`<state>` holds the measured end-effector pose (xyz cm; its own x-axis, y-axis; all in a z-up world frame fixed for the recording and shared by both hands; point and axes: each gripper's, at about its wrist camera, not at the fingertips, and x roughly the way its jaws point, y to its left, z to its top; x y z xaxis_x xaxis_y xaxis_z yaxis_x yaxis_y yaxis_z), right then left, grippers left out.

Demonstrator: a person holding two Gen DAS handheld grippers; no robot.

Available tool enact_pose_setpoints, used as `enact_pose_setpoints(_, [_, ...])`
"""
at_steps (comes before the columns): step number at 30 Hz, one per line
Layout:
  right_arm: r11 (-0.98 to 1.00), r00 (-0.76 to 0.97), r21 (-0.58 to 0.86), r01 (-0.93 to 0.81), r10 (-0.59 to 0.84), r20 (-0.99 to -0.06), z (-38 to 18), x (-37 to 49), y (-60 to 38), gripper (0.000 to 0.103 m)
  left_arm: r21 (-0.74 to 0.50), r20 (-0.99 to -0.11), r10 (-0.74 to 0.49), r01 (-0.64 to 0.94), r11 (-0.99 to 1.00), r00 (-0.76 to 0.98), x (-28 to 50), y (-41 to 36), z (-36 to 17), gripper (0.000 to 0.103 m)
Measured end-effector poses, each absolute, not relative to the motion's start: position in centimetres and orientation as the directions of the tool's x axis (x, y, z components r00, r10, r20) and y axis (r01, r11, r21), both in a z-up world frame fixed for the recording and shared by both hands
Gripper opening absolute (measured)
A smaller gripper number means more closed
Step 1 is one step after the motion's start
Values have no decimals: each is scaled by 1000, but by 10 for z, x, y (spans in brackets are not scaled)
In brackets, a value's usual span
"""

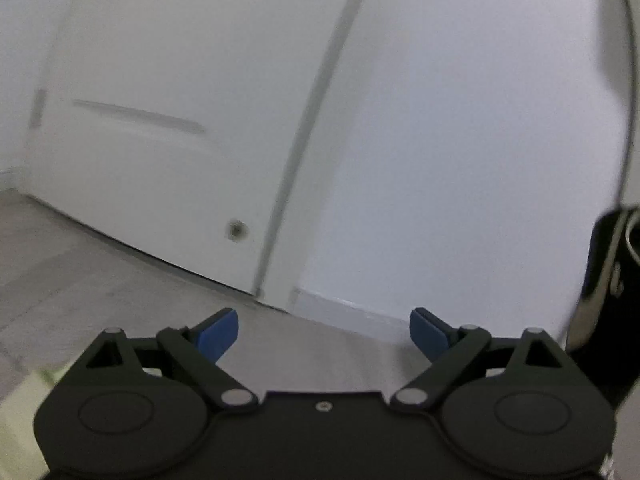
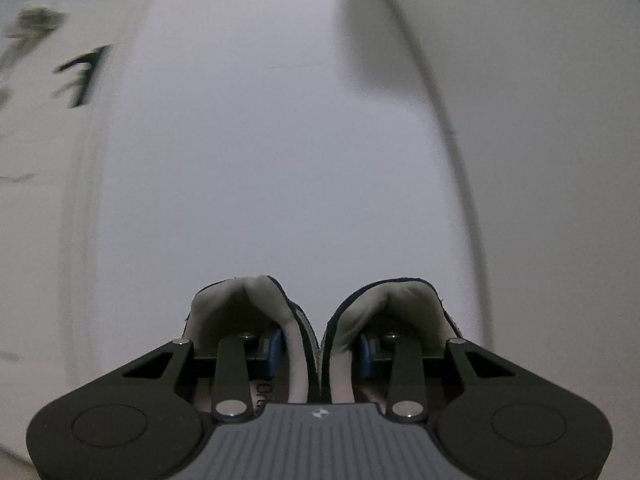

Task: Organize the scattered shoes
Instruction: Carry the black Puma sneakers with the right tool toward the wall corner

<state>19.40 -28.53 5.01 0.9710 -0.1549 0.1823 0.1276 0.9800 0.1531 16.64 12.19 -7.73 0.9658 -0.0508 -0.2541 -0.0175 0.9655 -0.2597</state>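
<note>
Dark fabric and pale lining pinched together: right gripper (image 2: 320, 354) clamped on a pair of shoes, left shoe (image 2: 248, 312) and right shoe (image 2: 394, 314) held side by side, one blue pad inside each opening, the two inner walls squeezed between them. Raised before a plain white wall (image 2: 260, 160), off any visible surface. Left gripper (image 1: 324, 334) spread wide, blue pads (image 1: 220, 334) well apart, nothing between them, aimed at a pale floor (image 1: 100, 272) where it meets a white door (image 1: 160, 80); at the right edge, something dark and glossy (image 1: 600, 280), possibly another shoe, too blurred to call. Main risk, as judged: only two thin soft walls in the grip, so one shoe could slide free and drop, above all under a quick swing or tilt. Soft lining likely to creep against smooth pads. Soles out of sight, so a clipped edge on set-down easily missed. Empty left gripper free to steady from below.
</note>
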Motion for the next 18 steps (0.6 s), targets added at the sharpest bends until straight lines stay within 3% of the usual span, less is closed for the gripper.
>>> enact_pose_setpoints(4, [956,967,204,212,-236,100,17,224,-335,38,-199,-295,-67,7,980,953,203,99,-87,94])
enact_pose_setpoints(12, [928,953,219,300,-284,-105,-39,266,-409,38,-220,-310,-155,88,972,938,251,63,-102,94])
enact_pose_setpoints(18, [951,959,145,272,-254,-130,-46,289,-425,38,-192,-347,-200,140,971,916,260,52,-114,94])
